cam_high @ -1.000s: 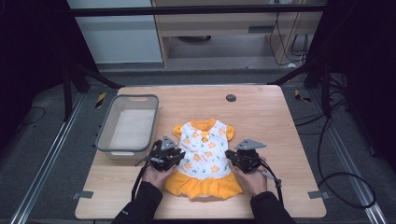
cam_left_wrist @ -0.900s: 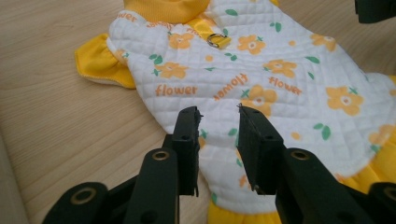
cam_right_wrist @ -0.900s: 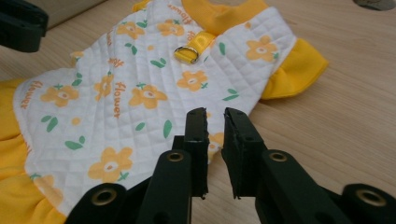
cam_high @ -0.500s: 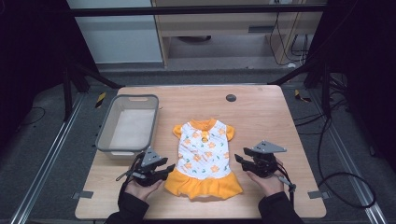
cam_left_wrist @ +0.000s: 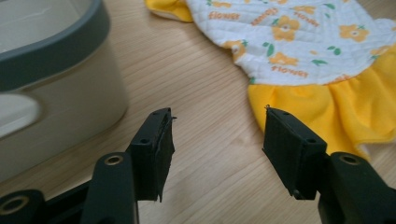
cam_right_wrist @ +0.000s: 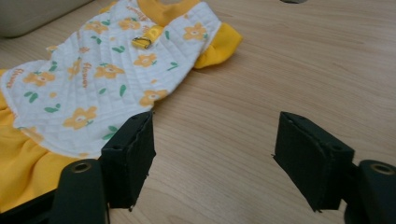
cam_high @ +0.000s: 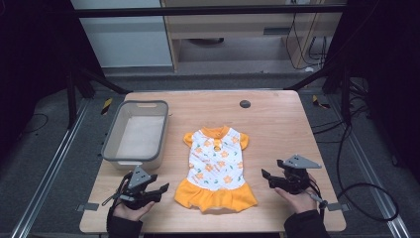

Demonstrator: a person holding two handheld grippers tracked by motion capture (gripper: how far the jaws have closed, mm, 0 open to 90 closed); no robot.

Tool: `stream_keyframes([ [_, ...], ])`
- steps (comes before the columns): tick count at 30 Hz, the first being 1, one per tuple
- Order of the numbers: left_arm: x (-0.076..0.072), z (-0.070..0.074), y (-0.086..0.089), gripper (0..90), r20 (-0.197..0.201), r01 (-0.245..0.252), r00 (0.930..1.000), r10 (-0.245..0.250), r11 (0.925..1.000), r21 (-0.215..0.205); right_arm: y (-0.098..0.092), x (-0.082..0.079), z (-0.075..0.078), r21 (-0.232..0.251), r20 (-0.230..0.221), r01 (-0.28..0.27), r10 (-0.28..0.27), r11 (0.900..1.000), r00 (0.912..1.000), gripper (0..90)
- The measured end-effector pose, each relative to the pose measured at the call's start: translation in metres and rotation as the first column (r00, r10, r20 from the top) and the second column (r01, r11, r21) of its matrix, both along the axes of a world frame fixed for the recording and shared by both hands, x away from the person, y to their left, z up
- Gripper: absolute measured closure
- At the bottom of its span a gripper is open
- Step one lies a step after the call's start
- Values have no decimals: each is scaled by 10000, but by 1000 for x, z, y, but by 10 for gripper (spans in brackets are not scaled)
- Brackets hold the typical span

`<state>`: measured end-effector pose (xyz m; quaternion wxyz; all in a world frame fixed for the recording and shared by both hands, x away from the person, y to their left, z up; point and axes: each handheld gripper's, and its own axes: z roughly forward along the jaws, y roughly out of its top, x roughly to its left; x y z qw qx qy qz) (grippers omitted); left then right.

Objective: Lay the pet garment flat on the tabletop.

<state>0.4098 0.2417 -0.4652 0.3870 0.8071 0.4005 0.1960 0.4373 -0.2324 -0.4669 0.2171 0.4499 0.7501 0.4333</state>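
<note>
A small white dress (cam_high: 217, 161) with orange flowers, a yellow collar, yellow sleeves and a yellow frill lies flat in the middle of the wooden table (cam_high: 277, 119). My left gripper (cam_high: 161, 189) rests near the table's front edge, left of the frill, apart from the cloth. Its jaws have just been opening and stand open over bare wood (cam_left_wrist: 217, 140), the frill (cam_left_wrist: 327, 112) just beyond the right jaw. My right gripper (cam_high: 266, 179) sits right of the dress, jaws also just opened, with only tabletop between them (cam_right_wrist: 212, 154). The dress (cam_right_wrist: 107, 70) lies to their left.
A grey plastic bin (cam_high: 136, 131) stands on the table's left side, close behind my left gripper; its wall (cam_left_wrist: 56, 93) fills the left of that view. A small dark round disc (cam_high: 244, 103) sits in the tabletop at the back. Bare wood lies right of the dress.
Both grippers left the dress's sides, jaws opening. The left one slid left and toward the front edge, the right one slid right. The dress stays flat.
</note>
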Motion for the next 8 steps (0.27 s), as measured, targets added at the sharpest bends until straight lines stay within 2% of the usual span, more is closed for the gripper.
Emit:
stream_keyframes([
  [3, -2, -1, 8, 400, 90, -240, 9997, 239, 9995, 202, -8, 0, -3, -72, 2, 274, -274, 9996, 9996, 248],
  [8, -5, -5, 21, 363, -10, -606, 9982, 606, 9981, 64, -21, 0, -9, -33, -71, 804, -804, 9968, 9967, 233],
])
